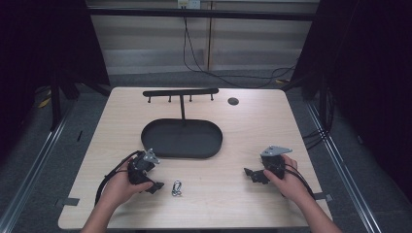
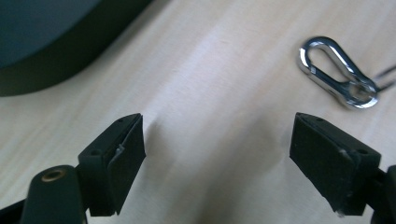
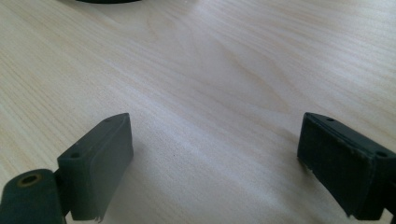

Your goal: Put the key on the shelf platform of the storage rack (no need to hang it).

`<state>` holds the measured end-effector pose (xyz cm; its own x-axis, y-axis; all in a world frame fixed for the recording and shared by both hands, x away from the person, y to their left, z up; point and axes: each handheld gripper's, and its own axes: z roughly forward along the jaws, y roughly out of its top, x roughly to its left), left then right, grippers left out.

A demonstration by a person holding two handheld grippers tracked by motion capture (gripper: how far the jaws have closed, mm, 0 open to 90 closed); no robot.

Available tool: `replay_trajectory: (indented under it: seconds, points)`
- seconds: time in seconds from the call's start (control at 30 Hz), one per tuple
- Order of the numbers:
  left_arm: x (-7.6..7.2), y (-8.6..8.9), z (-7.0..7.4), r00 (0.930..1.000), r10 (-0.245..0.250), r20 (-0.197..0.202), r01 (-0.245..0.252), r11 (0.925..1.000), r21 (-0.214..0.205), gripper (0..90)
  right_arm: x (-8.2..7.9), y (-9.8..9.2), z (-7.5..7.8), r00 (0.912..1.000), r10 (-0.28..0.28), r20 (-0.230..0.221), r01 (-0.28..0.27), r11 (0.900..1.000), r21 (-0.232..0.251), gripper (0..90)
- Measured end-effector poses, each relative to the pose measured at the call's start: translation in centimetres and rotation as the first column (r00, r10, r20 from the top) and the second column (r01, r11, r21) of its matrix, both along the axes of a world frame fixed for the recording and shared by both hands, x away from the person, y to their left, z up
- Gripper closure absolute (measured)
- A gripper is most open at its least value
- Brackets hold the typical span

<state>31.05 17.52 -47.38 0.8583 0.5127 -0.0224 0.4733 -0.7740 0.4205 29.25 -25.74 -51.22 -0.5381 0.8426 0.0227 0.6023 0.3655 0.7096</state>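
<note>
Silver carabiner is seen flat on the table, just right of the left gripper, both grippers' jaws held apart and empty, right gripper parked well clear, presumably leaving the pick to the left.

The place looks like a lab recording booth: black curtains flank a pale wooden table, metal floor rails run along both its sides, and cables trail down the bare wall panel behind it.
</note>
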Motion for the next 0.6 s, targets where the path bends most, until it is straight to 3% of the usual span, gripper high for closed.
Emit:
replay_trajectory:
  seconds: [0.23, 0.4, 0.6]
  points:
    - [-0.7, -1.5, 0.7, 0.9975, -0.064, -0.031, 0.064, 0.9976, 0.026, 18.0, 0.0, 0.0, 0.0, 1.0, 0.0, 0.0, 0.0, 1.0, 0.0, 9.8]
    - [-1.2, -2.8, 1.4, 0.9915, -0.099, -0.084, 0.098, 0.9951, -0.017, 17.7, 0.0, 0.0, 0.0, 1.0, 0.0, -0.001, 0.0, 1.0, 0.0, 9.8]
    - [-1.6, -4.8, 1.8, 0.9845, -0.148, -0.093, 0.148, 0.9889, -0.014, 18.5, 0.0, 0.0, 0.0, 1.0, 0.0, 0.0, 0.0, 1.0, 0.0, 9.8]
